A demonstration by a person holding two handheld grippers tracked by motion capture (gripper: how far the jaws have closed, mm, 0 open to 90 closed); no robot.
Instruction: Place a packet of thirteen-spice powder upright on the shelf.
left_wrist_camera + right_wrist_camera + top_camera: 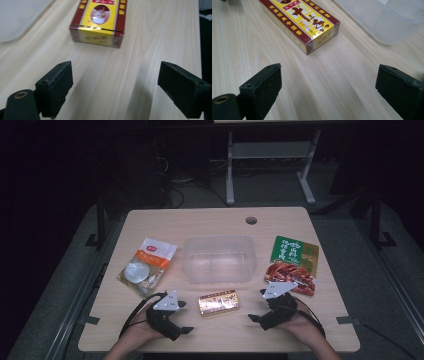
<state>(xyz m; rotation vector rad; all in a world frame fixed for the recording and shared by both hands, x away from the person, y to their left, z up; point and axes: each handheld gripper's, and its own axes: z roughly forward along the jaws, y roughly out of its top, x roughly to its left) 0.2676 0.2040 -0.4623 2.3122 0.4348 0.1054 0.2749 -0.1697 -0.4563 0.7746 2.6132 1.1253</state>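
**Between both jaws: box ungrasped**

High view: yellow box between left gripper and right gripper, short of clear tub.
Left gripper view: jaws spread, box ahead.
Right gripper view: jaws spread, empty; grasp pending.

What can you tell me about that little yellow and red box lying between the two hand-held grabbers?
The box is a small flat carton, yellow on top with dark red borders, red characters and a small picture, wrapped in glossy clear film. It lies flat and closed on the wooden table, just in front of the clear plastic tub, apart from it. Both the left gripper and right gripper face it, open; neither touches it.
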